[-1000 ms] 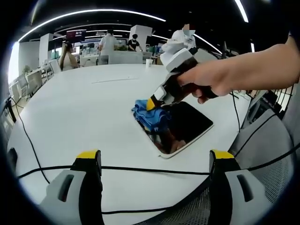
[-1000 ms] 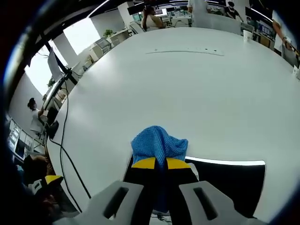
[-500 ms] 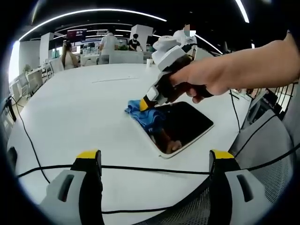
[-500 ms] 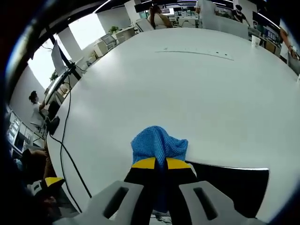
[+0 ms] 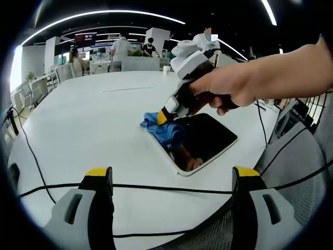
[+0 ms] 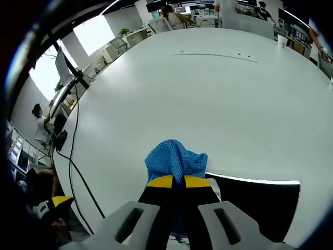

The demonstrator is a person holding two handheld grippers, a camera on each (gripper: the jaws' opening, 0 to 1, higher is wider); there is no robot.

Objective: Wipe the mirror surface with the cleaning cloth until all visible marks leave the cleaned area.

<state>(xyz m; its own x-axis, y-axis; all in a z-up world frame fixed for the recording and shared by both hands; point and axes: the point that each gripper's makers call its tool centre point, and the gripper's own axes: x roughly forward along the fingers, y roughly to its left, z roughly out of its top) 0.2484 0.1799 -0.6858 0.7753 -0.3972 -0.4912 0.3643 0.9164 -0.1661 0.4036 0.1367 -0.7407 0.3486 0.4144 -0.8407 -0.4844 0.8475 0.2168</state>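
Right claw (image 5: 165, 115), pinching blue cleaning cloth (image 5: 158, 127) at mirror (image 5: 200, 141) upper-left corner, frame centre on white desk (image 5: 93, 120), sits slightly lower-right than half a second ago; left claw (image 5: 171, 179), spread and empty, unchanged at frame bottom.

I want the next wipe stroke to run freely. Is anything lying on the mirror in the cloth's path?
Nothing visible blocks it. The right hand-held gripper is shut on the blue cleaning cloth, at one end of the mirror. The rest of the dark glass carries only reflections, and the black cable lies on the table, apart from the mirror.
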